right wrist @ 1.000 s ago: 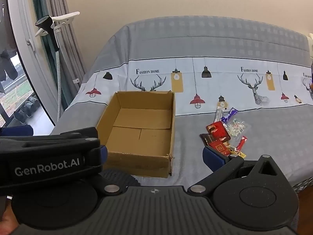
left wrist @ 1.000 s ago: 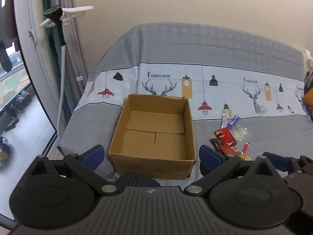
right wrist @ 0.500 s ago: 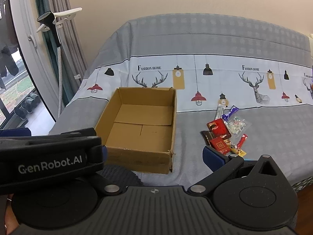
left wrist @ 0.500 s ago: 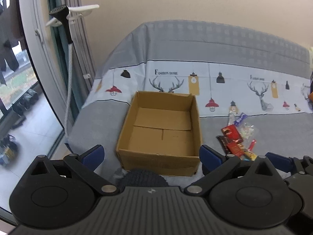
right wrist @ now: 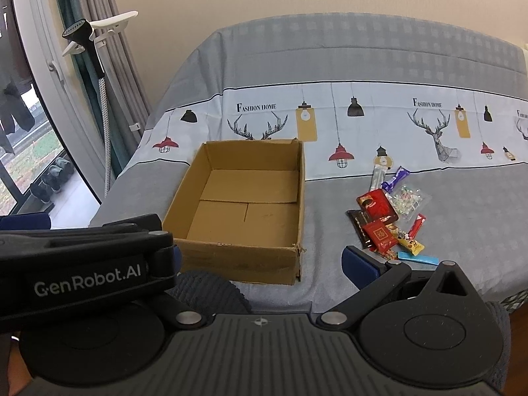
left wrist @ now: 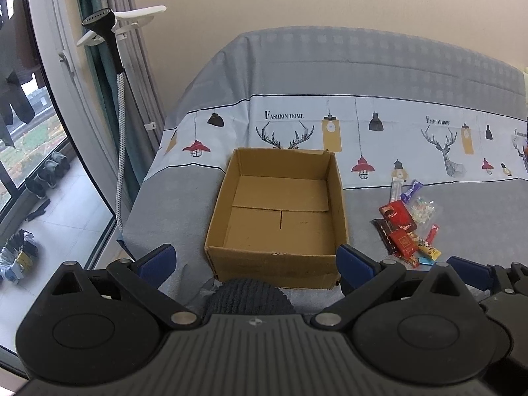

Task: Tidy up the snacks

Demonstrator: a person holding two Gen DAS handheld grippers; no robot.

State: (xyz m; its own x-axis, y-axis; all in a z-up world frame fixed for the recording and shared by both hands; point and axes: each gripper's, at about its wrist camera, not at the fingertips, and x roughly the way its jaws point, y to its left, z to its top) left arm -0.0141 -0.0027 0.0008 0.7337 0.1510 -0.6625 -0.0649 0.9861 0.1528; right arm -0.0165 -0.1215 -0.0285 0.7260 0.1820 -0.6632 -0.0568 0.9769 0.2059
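Blocking right gripper's (right wrist: 260, 260) left finger: left gripper (right wrist: 85, 264).

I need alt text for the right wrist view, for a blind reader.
An empty cardboard box sits on a grey printed bedspread, with a small pile of snacks to its right. The open right tongs frame the foreground.

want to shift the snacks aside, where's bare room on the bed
Bare grey cover lies between the cardboard box and the snack pile, also right of the pile. The box interior is empty too. It is crowded only within the pile, where packets overlap.
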